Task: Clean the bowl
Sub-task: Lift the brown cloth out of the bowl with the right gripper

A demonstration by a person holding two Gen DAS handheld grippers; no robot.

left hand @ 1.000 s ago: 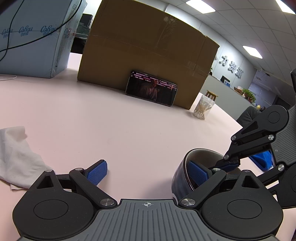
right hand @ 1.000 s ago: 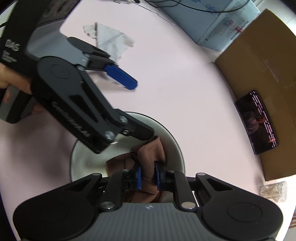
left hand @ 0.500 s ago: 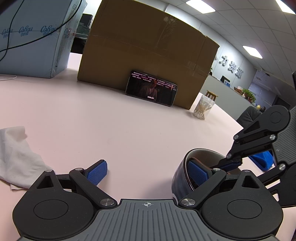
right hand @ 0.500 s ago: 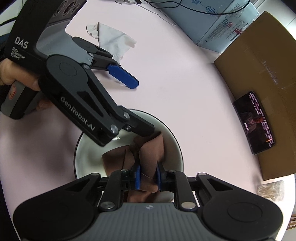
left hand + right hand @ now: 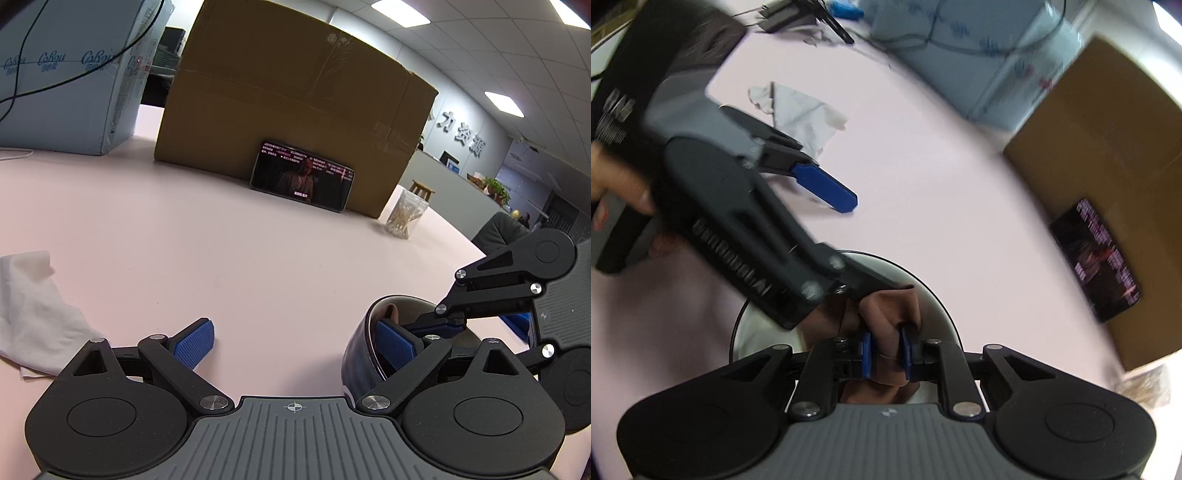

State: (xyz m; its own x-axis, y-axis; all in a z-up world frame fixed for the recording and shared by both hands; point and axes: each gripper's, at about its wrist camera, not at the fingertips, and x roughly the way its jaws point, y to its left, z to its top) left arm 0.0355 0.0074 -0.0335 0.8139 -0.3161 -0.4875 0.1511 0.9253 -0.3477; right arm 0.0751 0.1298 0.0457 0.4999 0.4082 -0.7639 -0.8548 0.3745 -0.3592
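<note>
A dark bowl [image 5: 356, 354] with a pale inside [image 5: 753, 332] stands on the pink table. My left gripper [image 5: 295, 334] is wide open: its right finger [image 5: 393, 345] reaches inside the bowl's near wall, while its left finger [image 5: 194, 341] rests on the table outside. In the right wrist view that gripper [image 5: 873, 243] comes in from the left, held by a person's hand [image 5: 613, 177]. My right gripper [image 5: 885, 354] points down into the bowl, shut on a bunched brown cloth [image 5: 890, 306]. A corner of the cloth [image 5: 389, 312] shows above the rim. The right wrist view is blurred.
A crumpled white tissue [image 5: 33, 306] lies left of the bowl. Behind stand a big cardboard box [image 5: 295, 122] with a phone [image 5: 301, 175] leaning on it, a jar of cotton swabs [image 5: 404, 216] and a blue wrapped pack [image 5: 66, 74] with cables over it.
My right gripper has tilted and shifted a little, dragging the brown cloth toward the bowl's far side. The left gripper and the bowl have stayed put.
</note>
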